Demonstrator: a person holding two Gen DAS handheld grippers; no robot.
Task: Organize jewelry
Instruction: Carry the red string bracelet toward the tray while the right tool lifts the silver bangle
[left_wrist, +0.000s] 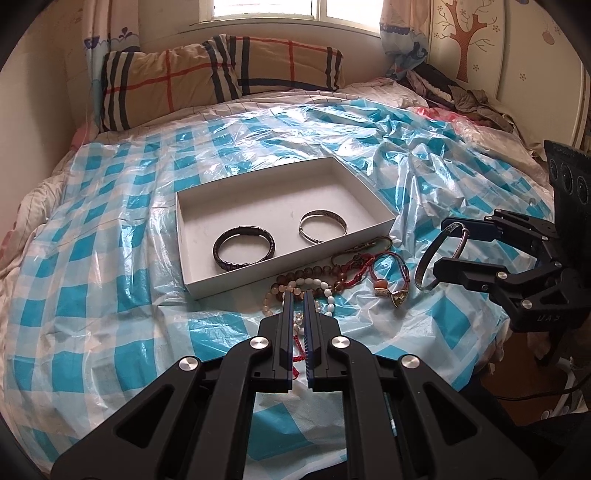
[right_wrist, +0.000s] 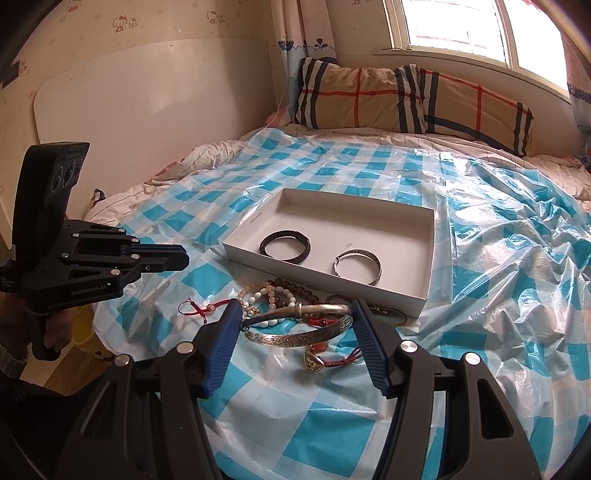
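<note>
Silver bangle (right_wrist: 299, 325) spans the right gripper (right_wrist: 297, 325)'s half-open jaws, clamped between both pads. Left gripper (left_wrist: 298, 295) jaws are closed and empty; the white box (left_wrist: 373, 225) lies beyond them.

A bed (left_wrist: 55, 206) was covered by a blue-checked plastic sheet (left_wrist: 110, 258), on which a white box (left_wrist: 280, 273), loose bracelets (left_wrist: 332, 280) and pillows (left_wrist: 207, 77) were laid.
</note>
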